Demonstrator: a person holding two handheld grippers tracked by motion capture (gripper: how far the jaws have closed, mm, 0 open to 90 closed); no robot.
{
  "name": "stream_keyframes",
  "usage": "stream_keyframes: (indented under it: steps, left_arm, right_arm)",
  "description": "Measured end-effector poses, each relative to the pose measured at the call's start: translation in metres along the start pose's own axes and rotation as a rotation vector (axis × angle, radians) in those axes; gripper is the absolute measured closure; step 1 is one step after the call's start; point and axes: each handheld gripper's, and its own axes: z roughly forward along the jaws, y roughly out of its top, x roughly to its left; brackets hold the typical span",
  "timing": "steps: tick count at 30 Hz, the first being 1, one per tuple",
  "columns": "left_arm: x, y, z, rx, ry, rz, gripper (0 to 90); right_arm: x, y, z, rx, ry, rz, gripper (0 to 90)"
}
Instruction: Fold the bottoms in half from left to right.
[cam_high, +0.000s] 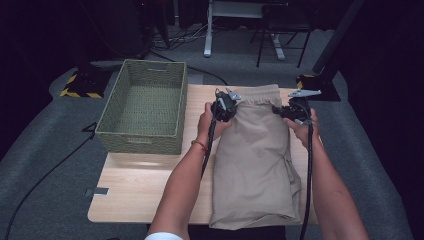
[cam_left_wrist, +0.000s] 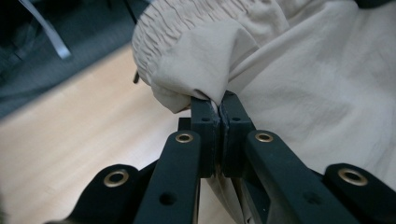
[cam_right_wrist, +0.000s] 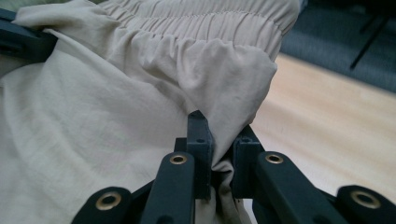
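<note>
Lying lengthwise, beige trousers (cam_high: 255, 160), waistband far end, both tools pinching.

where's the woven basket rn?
In the high view the green woven rectangular basket sits on the far-left corner of the light wooden table, left of the beige elastic-waist trousers and the left gripper.

Beige folded trousers (cam_high: 255, 160), waistband end lifted.
</note>
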Motion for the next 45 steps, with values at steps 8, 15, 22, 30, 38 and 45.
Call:
stream_keyframes:
  steps: [8, 15, 22, 30, 38, 45]
  left_arm:
    - [-0.015, -0.005, -0.046, -0.104, -0.015, 0.088, 86.4]
    - [-0.042, -0.048, -0.079, -0.125, -0.096, 0.177, 85.7]
    - [-0.077, -0.118, -0.095, 0.014, -0.223, 0.315, 83.7]
    - [-0.095, -0.166, -0.09, 0.125, -0.313, 0.333, 81.3]
    - [-0.078, -0.156, -0.059, 0.134, -0.234, 0.338, 79.5]
    - [-0.05, -0.134, -0.059, 0.146, -0.164, 0.219, 49.7]
  right_arm:
    - [0.015, 0.004, -0.046, -0.112, 0.07, -0.081, 80.5]
    - [0.046, -0.037, -0.085, -0.155, 0.187, -0.194, 80.3]
    - [0.074, -0.112, -0.097, -0.101, 0.337, -0.223, 76.1]
    - [0.097, -0.174, -0.087, 0.043, 0.354, -0.231, 75.5]
    - [0.098, -0.172, -0.064, 0.085, 0.243, -0.257, 75.0]
    - [0.09, -0.152, -0.044, 0.078, 0.182, -0.226, 58.0]
